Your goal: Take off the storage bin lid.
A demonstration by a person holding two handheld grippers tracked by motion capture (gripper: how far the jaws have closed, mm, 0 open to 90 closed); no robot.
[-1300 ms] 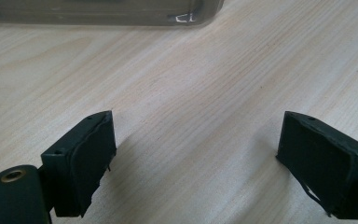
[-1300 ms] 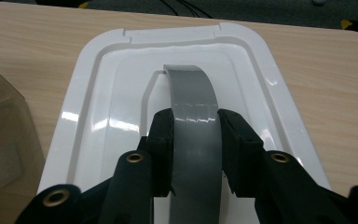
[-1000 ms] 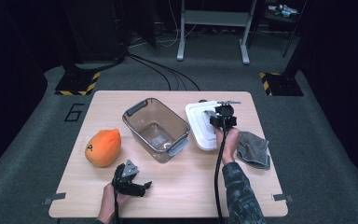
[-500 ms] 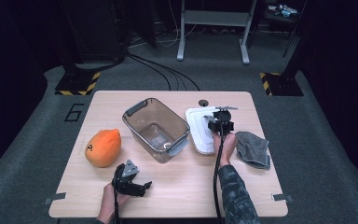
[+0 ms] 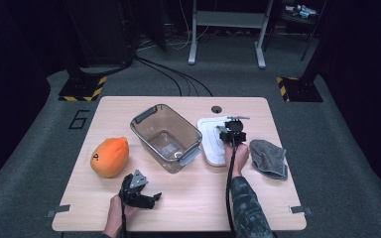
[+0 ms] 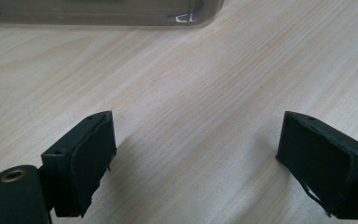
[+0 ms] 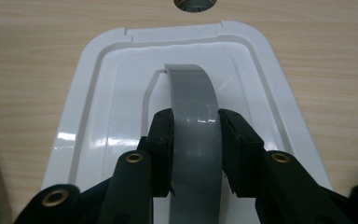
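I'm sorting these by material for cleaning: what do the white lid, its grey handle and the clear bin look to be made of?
The white lid looks like glossy moulded plastic: it carries bright reflections and pressed ridges. Its grey handle, clamped in the right gripper, seems a smooth, slightly shiny plastic strap. The clear bin appears to be smoky transparent plastic, since the table shows through its walls.

A light wooden table (image 5: 188, 208) stands on dark grey carpet (image 5: 34, 163) in a dim room.

Right gripper (image 5: 232, 133), jaws clamped on the grey arched handle (image 7: 195, 121) of the white rectangular plastic lid (image 5: 209, 141), has sunk slightly toward the table, bringing the lid lower, right of the clear bin.
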